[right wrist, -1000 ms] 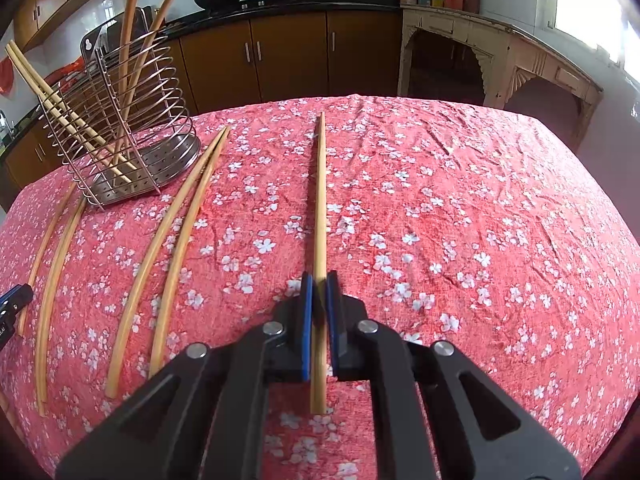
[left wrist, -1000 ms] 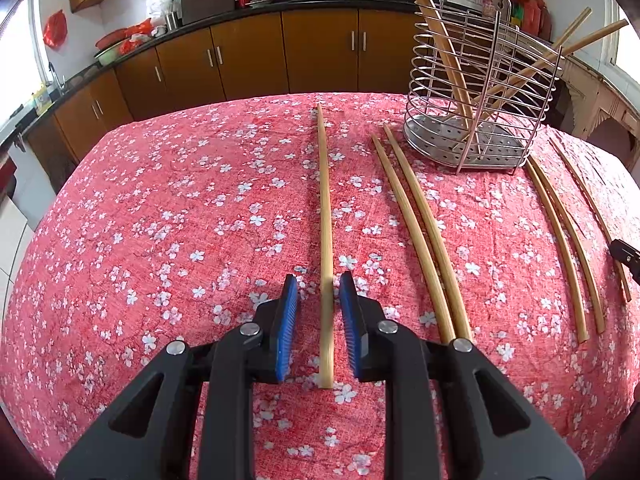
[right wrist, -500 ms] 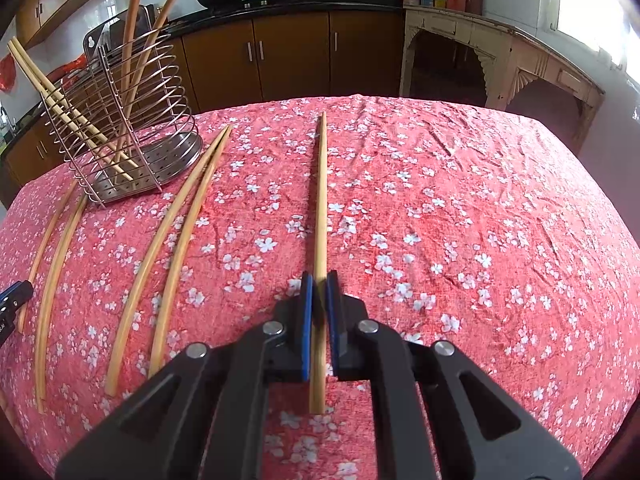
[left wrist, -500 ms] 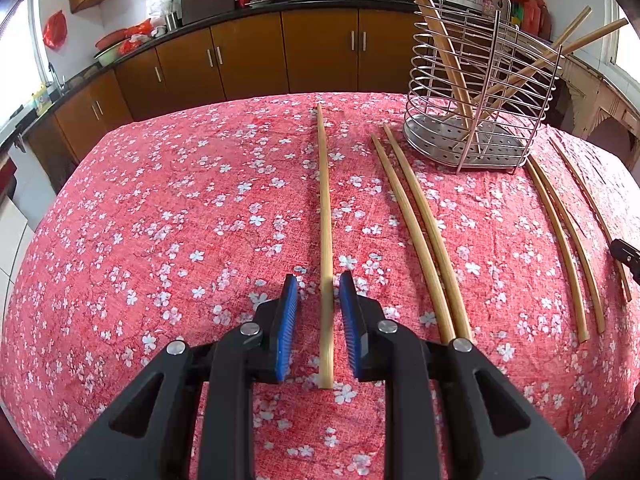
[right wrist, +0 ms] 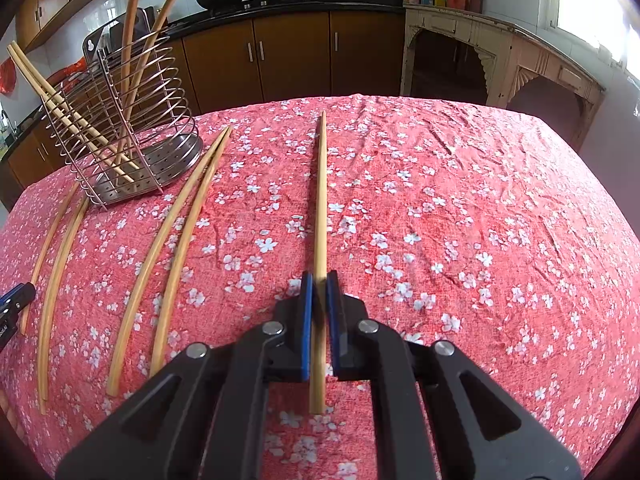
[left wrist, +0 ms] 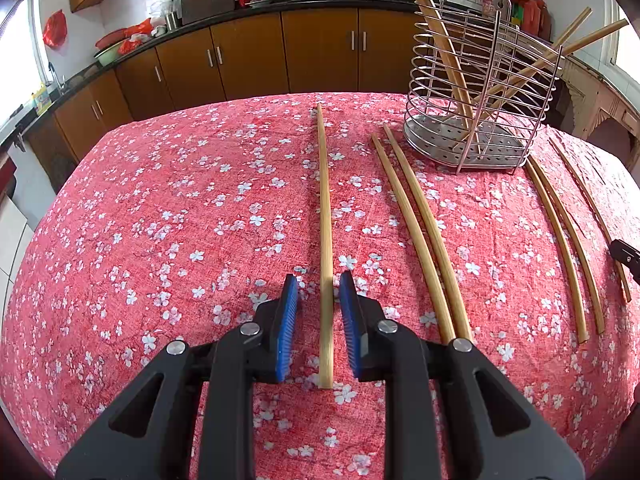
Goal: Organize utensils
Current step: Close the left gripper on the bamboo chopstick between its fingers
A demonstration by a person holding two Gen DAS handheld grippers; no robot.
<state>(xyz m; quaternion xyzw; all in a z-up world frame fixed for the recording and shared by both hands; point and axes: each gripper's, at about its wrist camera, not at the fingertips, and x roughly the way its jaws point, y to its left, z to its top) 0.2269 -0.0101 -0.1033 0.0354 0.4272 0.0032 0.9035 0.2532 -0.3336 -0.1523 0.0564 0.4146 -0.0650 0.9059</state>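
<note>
Nothing moved; wire rack (left wrist: 480, 92) holds leaning chopsticks (left wrist: 448, 52).

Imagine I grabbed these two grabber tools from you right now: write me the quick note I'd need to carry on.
Left gripper: open, jaws either side of a chopstick lying on the tablecloth, not pinching it.
Right gripper: shut on another chopstick; it seems to be still on the cloth, so not yet lifted.
Rack: stands at the far side of the table with several chopsticks already leaning inside.
Loose: two pairs of chopsticks lie on the cloth between the grippers, one pair nearer the left gripper, the other pair beyond it.
Left to do: close the left gripper, drop both sticks in the rack, then collect the pairs.
</note>
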